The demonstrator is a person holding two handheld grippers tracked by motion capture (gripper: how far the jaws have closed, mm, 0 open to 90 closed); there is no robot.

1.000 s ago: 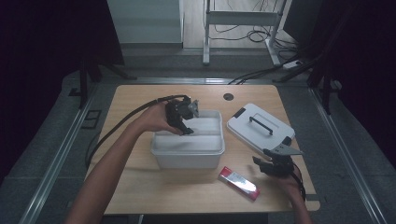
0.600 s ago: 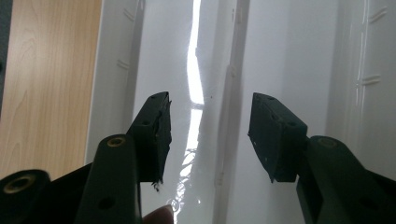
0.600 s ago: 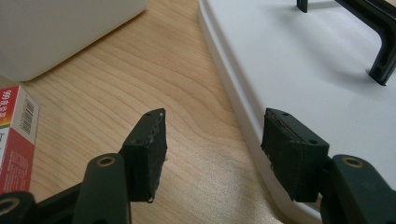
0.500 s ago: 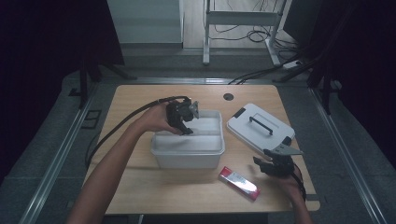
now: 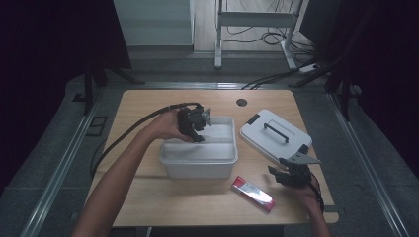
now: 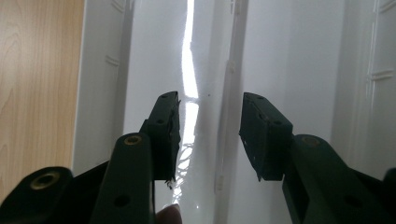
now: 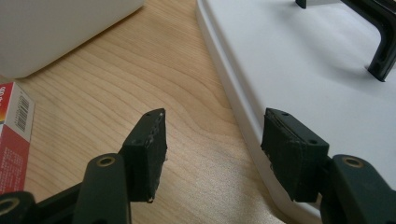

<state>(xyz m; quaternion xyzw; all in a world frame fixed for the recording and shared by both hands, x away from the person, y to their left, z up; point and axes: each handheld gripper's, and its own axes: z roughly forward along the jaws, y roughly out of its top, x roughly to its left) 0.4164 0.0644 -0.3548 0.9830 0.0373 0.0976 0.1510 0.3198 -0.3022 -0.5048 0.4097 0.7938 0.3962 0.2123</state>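
I am closing my left tool on the middle wall of the white box on the table; nothing is pinched yet. It could slip off. My right tool is sitting spread.

**Dim room, bright tabletop**

Lit from overhead; dark surround. Strong glare streak down the white bin floor. Soft shadow under the lid handle. Near jaws slightly soft, perhaps out of focus. High view grainy.

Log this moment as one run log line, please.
left gripper: open, jaws just closing, astride bin divider | right gripper: open, at lid edge | red box: on table
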